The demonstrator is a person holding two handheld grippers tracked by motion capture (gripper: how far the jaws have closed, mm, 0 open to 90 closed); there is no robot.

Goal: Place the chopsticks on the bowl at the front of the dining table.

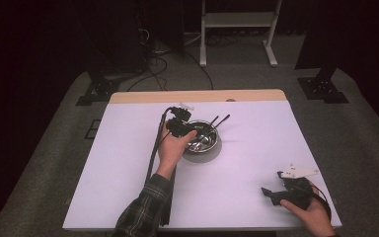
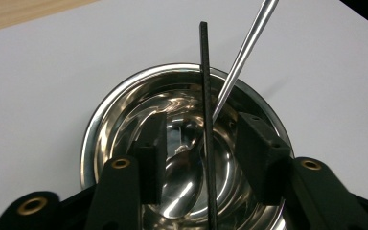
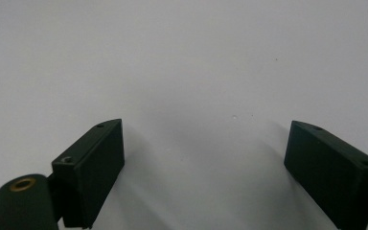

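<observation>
A: Bowl (image 1: pixel 203 138) — steel, sits mid-desk (image 1: pixel 128 163), a bit toward the far edge in the high view. Left gripper (image 1: pixel 187 132) hangs right over its near-left rim, hand around it. Two thin handles stick out past the far-right rim.

B: And the right gripper (image 1: pixel 276 193)?

A: Near-right corner of the desk, well apart from the bowl, hand resting on it.

B: Left gripper view?

A: Looks down into the bowl (image 2: pixel 124 110). Left gripper (image 2: pixel 201 143) jaws partly open, one each side of a black stick (image 2: pixel 205 96) that runs up over the rim. Neither pad touches it, so nothing gripped. A spoon (image 2: pixel 184 177) lies in the bowl between the jaws too, its shiny handle leaning out to the upper right.

B: Right gripper view?

A: Right gripper (image 3: pixel 203 158) jaws wide apart, nothing between them, just plain white desk (image 3: pixel 182 57) below.
</observation>
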